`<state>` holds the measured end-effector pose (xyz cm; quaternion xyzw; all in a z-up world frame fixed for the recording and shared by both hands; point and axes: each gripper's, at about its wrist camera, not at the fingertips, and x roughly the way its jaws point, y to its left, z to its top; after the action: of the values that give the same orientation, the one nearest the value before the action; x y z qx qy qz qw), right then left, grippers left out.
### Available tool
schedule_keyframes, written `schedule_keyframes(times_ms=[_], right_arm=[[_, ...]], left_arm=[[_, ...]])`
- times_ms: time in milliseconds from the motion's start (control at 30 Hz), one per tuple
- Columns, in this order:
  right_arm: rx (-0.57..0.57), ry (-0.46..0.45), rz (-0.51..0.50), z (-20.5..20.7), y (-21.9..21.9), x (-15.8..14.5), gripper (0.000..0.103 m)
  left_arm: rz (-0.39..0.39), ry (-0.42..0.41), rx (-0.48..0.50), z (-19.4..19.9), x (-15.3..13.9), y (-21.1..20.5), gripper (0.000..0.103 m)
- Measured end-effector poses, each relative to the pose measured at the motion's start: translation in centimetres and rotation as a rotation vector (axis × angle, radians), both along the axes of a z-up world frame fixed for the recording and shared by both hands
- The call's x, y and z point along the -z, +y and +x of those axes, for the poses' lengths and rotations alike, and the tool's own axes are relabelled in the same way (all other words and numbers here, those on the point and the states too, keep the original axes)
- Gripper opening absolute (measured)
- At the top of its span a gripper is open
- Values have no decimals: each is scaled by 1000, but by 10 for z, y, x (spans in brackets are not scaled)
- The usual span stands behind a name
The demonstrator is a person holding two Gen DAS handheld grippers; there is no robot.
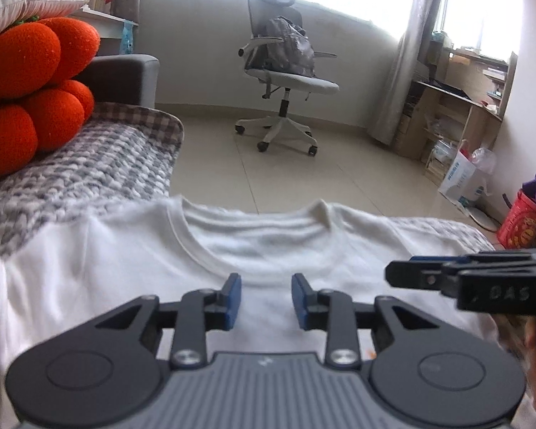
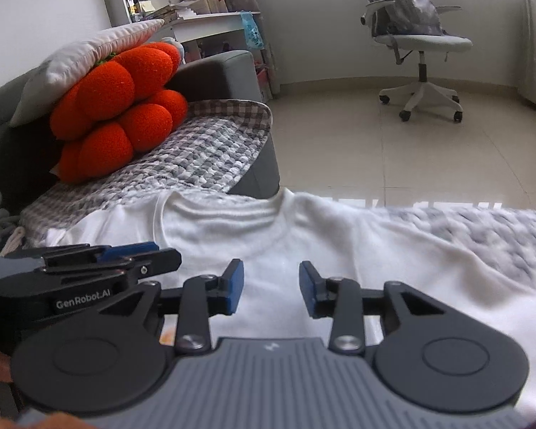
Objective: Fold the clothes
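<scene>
A white T-shirt (image 1: pixel 132 268) lies flat on the checked sofa cover, its round collar (image 1: pixel 261 246) pointing away from me. My left gripper (image 1: pixel 266 282) hovers over the chest just below the collar, its blue pads apart with nothing between them. In the right wrist view the same shirt (image 2: pixel 375 261) spreads out under my right gripper (image 2: pixel 271 282), which is open and empty too. Each gripper shows in the other's view: the right one (image 1: pixel 457 275) at the right edge, the left one (image 2: pixel 118 261) at the left edge.
Orange plush cushions (image 2: pixel 118 114) and a white pillow (image 2: pixel 89 53) are piled on the grey sofa to the left. The checked cover (image 2: pixel 203 157) ends at the sofa's front edge. Beyond lie a tiled floor, an office chair (image 1: pixel 286 71), shelves (image 1: pixel 457 114) and a red box (image 1: pixel 518 221).
</scene>
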<state>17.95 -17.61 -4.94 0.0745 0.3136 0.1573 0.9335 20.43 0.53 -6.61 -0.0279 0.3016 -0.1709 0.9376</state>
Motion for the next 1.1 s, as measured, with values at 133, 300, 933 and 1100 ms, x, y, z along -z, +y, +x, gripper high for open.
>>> schedule_keyframes(times_ms=[133, 300, 933, 1100], right_arm=[[2, -6, 31, -30, -15, -3, 39], [35, -13, 51, -58, -37, -1, 39], [133, 21, 50, -88, -62, 21, 3], [140, 43, 88, -92, -64, 22, 15]], left_arm=[[3, 9, 19, -20, 0, -8, 33], [-12, -4, 39, -40, 0, -17, 33], [-1, -22, 138, -83, 13, -42, 43], [17, -29, 153, -93, 12, -44, 43]])
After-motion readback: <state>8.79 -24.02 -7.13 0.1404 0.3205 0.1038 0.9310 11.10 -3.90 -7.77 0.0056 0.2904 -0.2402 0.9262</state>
